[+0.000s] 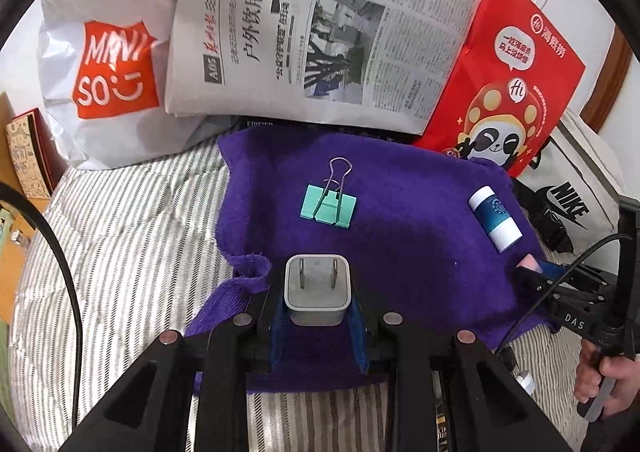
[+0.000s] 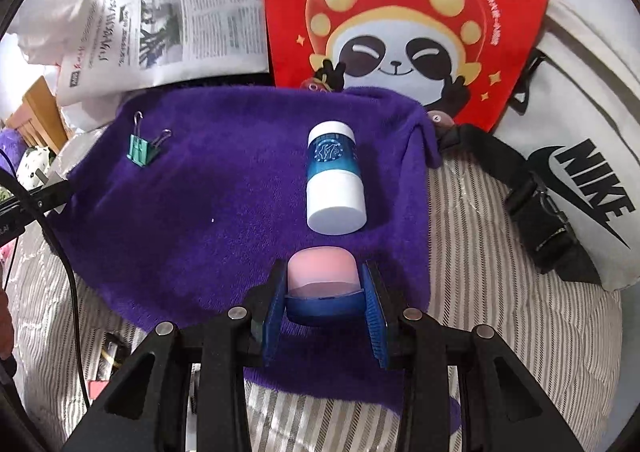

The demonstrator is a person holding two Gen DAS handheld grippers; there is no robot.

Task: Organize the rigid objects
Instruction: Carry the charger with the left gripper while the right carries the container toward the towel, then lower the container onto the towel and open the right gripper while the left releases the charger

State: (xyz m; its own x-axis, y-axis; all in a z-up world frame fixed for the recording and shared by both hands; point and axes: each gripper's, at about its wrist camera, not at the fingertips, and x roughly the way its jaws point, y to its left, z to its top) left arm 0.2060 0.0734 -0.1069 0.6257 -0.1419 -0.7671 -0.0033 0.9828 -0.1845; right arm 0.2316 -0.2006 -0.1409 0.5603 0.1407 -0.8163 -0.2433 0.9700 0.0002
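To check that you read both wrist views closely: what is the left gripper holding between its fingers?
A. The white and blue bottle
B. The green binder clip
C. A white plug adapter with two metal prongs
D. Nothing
C: in the left wrist view the left gripper is closed on the white plug adapter, prongs up, while the binder clip and bottle lie apart on the purple cloth.

A folded newspaper (image 1: 320, 32) leaned against a white shopping bag (image 1: 108, 64) and a red paper bag (image 1: 508, 84) printed with a panda. A white Nike bag (image 2: 580, 156) with a black strap (image 2: 524, 188) lay on the striped bedding (image 1: 132, 236).
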